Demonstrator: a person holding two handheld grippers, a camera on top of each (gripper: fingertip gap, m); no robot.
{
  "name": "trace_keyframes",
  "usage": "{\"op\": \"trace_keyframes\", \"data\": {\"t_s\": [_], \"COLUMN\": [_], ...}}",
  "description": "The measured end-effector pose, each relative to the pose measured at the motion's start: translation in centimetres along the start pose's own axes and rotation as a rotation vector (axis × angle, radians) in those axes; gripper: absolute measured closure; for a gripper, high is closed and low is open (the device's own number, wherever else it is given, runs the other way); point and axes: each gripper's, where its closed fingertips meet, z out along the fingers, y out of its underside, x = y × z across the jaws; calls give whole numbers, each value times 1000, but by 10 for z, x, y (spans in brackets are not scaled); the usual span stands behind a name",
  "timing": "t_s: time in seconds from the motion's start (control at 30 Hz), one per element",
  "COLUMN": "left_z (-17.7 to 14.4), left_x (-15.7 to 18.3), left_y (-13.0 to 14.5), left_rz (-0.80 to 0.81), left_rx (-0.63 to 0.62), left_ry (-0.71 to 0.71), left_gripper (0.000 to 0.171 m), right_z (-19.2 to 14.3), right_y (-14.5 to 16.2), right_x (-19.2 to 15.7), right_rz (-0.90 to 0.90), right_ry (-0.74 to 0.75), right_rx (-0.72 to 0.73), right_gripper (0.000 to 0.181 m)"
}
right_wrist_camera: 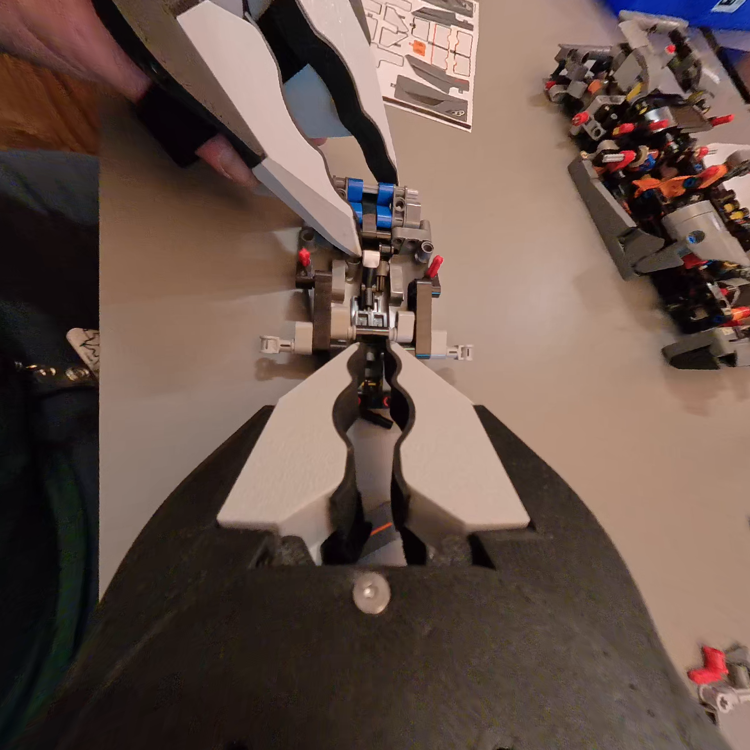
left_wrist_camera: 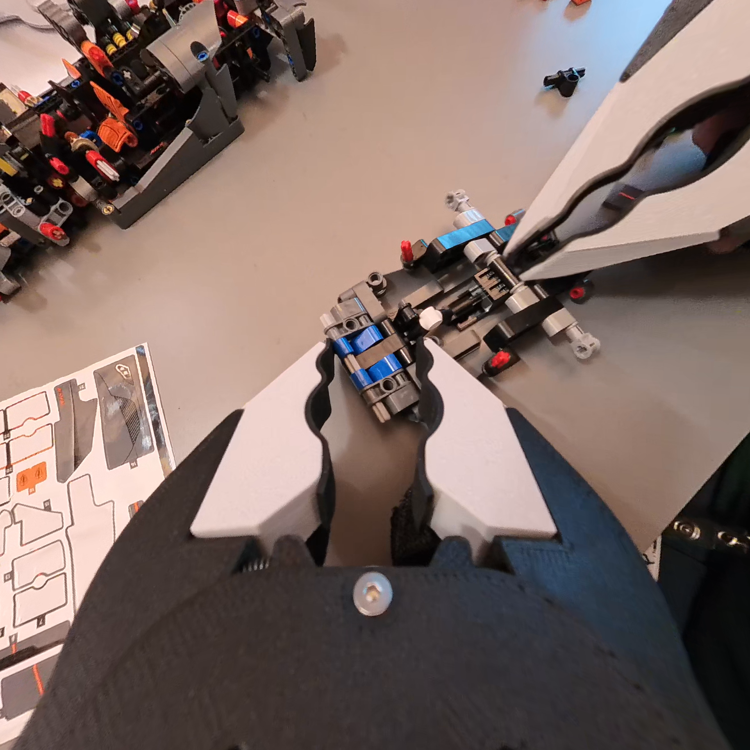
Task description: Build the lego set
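Left gripper: fingers closed in on the blue-and-grey end of the small lego sub-assembly, one pad against each side of it
Right gripper: narrow gap, tips pinched on the dark cross axle at the opposite end of the same sub-assembly
Sub-assembly: lies flat on the grey table between the two grippers; blue connectors at one end, light grey sleeves and black beams at the other, red pins sticking up at its corners
Person's hand: wraps the left gripper's handle, a black strap across the fingers
Sticker sheet: on the table just left of the left gripper, partly under it
Black loose piece: alone on the table, well beyond the sub-assembly
Large lego build: farther back on the left, dark grey shell with orange, red and yellow parts; seen far right in the right wrist view
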Motion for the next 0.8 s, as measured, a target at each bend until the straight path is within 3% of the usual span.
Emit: {"op": "trace_keyframes", "data": {"t_s": [0.2, 0.8], "left_z": [1, 1], "left_x": [2, 3], "left_y": [-1, 0], "left_rz": [-3, -31], "left_rx": [-1, -7], "left_ry": [14, 15], "left_gripper": [134, 133], "right_z": [-1, 2], "right_y": [1, 2], "right_x": [-4, -1], "right_rz": [41, -51], "right_ry": [-80, 41], "right_rx": [0, -38], "right_gripper": [177, 181]}}
